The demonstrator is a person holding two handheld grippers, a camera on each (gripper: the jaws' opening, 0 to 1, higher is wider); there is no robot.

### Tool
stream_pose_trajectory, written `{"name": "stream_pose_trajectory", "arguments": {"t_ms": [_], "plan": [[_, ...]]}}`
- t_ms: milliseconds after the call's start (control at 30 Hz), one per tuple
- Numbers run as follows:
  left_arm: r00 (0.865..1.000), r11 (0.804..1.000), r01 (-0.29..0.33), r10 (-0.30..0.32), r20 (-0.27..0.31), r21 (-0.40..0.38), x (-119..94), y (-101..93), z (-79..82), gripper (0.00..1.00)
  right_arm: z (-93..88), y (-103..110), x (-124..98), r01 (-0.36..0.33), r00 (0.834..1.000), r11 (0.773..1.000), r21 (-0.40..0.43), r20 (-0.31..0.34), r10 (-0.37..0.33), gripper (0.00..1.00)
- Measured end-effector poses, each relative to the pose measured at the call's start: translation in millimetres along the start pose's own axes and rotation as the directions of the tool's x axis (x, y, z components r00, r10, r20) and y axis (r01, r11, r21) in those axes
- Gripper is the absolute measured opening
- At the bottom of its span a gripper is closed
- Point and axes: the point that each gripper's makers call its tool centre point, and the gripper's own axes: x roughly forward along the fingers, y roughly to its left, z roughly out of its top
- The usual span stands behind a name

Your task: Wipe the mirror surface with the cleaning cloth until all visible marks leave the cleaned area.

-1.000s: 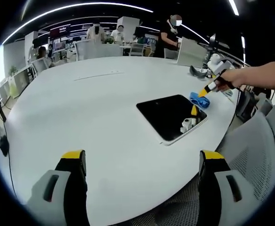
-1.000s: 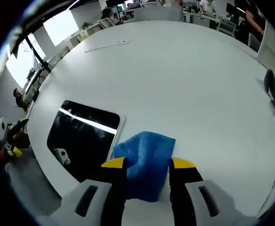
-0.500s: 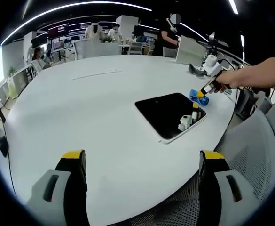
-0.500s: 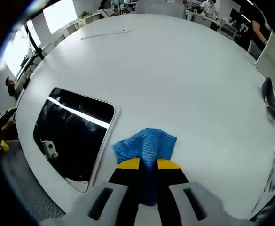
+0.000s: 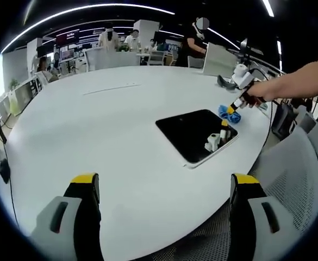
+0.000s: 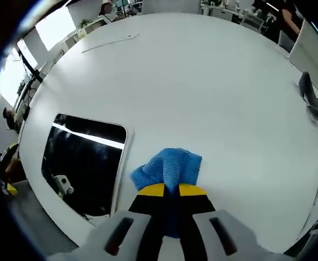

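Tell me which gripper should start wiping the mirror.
The right gripper. Its fingers are shut on the blue cloth, right beside the mirror. The left gripper is open, holds nothing, and sits farther back over the table.

My left gripper (image 5: 164, 187) hangs over the near edge of the round white table (image 5: 93, 125), its yellow-tipped grey fingers (image 5: 84, 187) spread wide with nothing between them. Farther out lies the dark rectangular mirror with a pale frame (image 5: 194, 135). Just past its far corner, my right gripper (image 5: 232, 111) pinches the crumpled blue cleaning cloth (image 5: 225, 114) against the table.
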Motion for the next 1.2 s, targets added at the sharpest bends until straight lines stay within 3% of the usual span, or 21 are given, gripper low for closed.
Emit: {"name": "stream_pose_trajectory", "arguments": {"t_ms": [200, 300, 367, 600, 1000, 1200], "plan": [[1.0, 1.0, -0.023, 0.023, -0.001, -0.018, 1, 11.1, -3.1, 0.99, -1.0, 1, -2, 0.01, 1.0, 1.0, -0.02, -0.008, -0.01, 0.01], [1.0, 0.999, -0.028, 0.028, 0.009, -0.02, -2, 13.2, -2.6, 0.99, -1.2, 2, -6, -0.01, 1.0, 0.999, 0.033, -0.021, 0.011, 0.0], [0.998, 0.999, -0.029, 0.029, 0.049, -0.014, -4, 12.5, 5.2, 0.99, -0.6, 1, -7, -0.024, 0.999, 0.998, 0.05, -0.029, 0.025, 0.0], [0.998, 1.0, -0.02, 0.02, 0.061, -0.002, -3, 10.9, 7.6, 0.99, 4.2, -11, -16, -0.016, 0.999, 0.989, 0.149, -0.029, 0.02, 0.0], [0.999, 1.0, -0.012, 0.012, 0.037, -0.004, 0, 8.8, 3.5, 0.99, 38.7, -21, -24, -0.004, 1.0, 0.985, 0.171, 0.017, 0.001, 0.0], [0.999, 0.999, 0.006, -0.008, 0.053, 0.033, 1, 3.0, 6.5, 0.99, 47.9, 1, -22, -0.051, 0.999, 0.985, 0.166, 0.028, 0.047, 0.0]]}}
